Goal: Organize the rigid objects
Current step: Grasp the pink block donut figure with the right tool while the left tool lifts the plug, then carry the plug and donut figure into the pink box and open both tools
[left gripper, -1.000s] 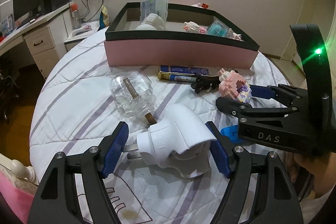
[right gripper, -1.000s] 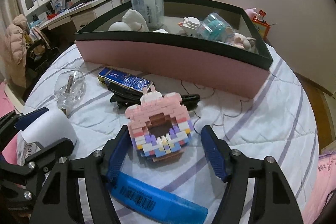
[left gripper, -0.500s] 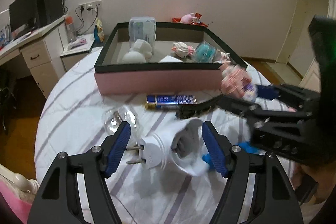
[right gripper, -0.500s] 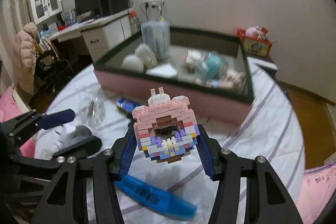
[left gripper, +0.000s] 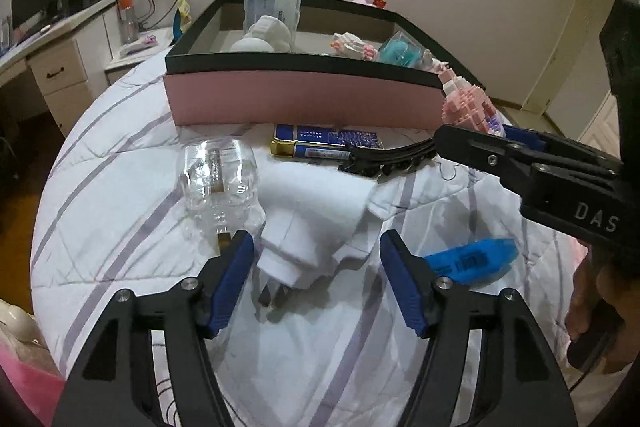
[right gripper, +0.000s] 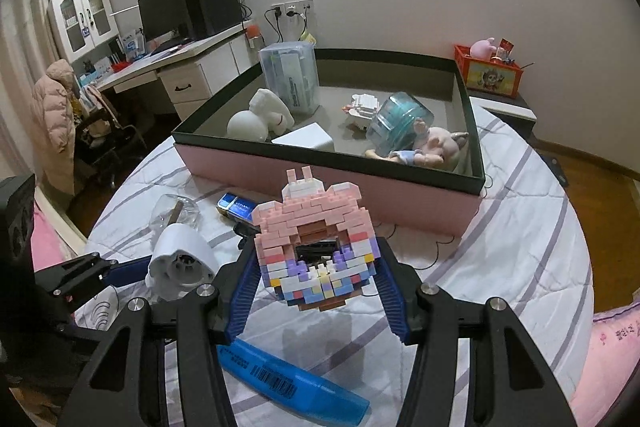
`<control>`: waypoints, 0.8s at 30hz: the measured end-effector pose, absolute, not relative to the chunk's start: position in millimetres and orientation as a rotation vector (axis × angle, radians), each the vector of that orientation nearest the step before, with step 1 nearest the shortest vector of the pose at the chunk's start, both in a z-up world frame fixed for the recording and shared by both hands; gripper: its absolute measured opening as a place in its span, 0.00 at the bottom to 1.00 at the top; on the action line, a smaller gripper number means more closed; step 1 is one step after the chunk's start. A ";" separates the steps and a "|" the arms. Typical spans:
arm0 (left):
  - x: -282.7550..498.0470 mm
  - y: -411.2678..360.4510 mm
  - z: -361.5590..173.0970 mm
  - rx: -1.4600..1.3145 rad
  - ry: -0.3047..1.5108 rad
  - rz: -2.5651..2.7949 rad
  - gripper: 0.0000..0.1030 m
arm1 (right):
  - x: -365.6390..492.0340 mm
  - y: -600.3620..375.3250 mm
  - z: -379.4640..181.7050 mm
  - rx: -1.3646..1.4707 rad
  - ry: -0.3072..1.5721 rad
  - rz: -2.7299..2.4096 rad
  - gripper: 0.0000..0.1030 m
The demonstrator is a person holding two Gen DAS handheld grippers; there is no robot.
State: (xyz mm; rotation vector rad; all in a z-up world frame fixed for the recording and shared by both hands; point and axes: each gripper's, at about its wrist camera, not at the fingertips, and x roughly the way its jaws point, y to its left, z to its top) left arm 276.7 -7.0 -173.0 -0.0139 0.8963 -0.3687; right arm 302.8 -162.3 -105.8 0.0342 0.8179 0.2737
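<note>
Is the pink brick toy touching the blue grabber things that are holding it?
Touching. The right wrist view shows the pink brick toy pinched on both sides by the right gripper, its blue jaws pressed against the bricks, lifted off the bed.

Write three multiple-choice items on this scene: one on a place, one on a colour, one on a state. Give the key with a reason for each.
1. Where is the blue highlighter?
A. inside the pink box
B. on the bedspread below the right gripper
C. on the desk

2. What colour are the outer walls of the box?
A. pink
B. green
C. yellow

3. What is the state of the right gripper?
A. open and empty
B. shut on the brick model
C. shut on the white plug

Key: 1 B, it lies on the quilt under the fingers. 2 A, pink sides below a dark rim. 3 B, both blue pads press the brick model, held above the bed; the white plug sits between the open left gripper.
</note>
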 end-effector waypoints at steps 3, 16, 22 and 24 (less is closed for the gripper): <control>279.2 -7.8 -172.9 -0.011 0.883 -0.347 0.59 | 303.6 -163.3 -107.9 0.045 0.820 0.275 0.54; 283.8 -8.3 -146.0 -0.001 0.749 -0.340 0.45 | 310.1 -168.0 -100.4 0.060 0.790 0.266 0.54; 306.4 -18.8 -122.6 0.019 0.710 -0.341 0.45 | 323.2 -174.1 -81.7 0.052 0.743 0.244 0.54; 318.4 -22.6 -115.1 0.027 0.695 -0.339 0.45 | 331.1 -175.5 -76.7 0.054 0.733 0.239 0.54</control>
